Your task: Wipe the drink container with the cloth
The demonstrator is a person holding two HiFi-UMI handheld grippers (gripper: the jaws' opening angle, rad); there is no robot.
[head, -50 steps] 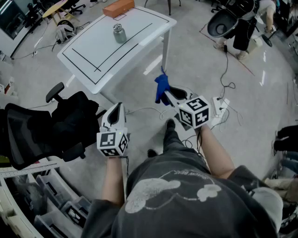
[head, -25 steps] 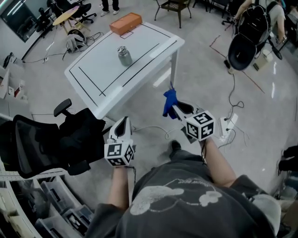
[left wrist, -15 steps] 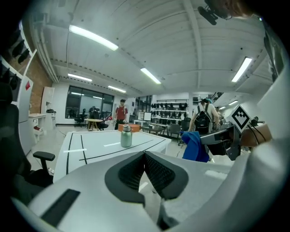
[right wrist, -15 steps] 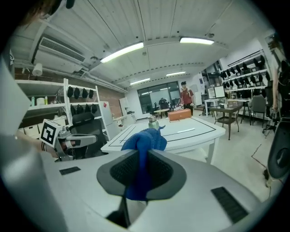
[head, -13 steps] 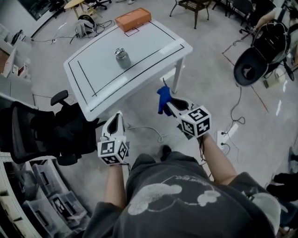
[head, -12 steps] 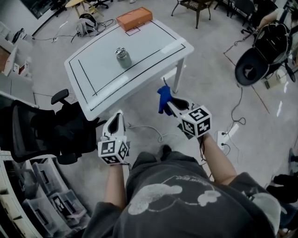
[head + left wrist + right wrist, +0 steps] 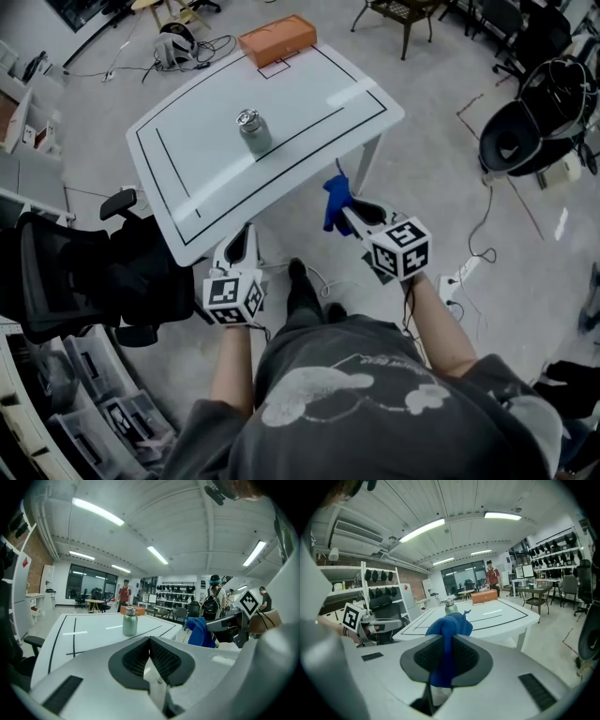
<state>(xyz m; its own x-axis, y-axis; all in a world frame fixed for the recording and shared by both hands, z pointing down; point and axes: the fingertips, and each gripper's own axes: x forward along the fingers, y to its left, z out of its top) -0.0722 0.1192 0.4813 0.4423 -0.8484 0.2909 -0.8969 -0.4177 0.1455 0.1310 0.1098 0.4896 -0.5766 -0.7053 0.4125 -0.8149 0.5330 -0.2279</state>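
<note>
My left gripper [image 7: 150, 640] is closest to me. Its fingers are pressed tight together and there is nothing between them. My right gripper [image 7: 447, 639] is beside it, off to the right of the left fingers. Its fingers are squeezing a blue cloth [image 7: 449, 624]. The cloth bunches up in a lump above the fingertips, and some of it hangs down between them.

A black chair [image 7: 84, 281] sits on the floor to the left of my left fingers.

Ahead of both pairs of fingers is a white table [image 7: 309, 94]. From the head view, my left fingertips are near its closest edge and my right fingertips are near its front corner leg. I can't tell if anything touches.

The metal bottle [image 7: 253, 131] stands up straight on the table, inside the black lines drawn on the top. It is ahead of my fingers and well apart from them, and the cloth is not touching it.

Past the bottle, an orange box [image 7: 277, 39] lies at the far edge of the table.

Far behind that, a person in a red top [image 7: 124, 592] stands in the room.
</note>
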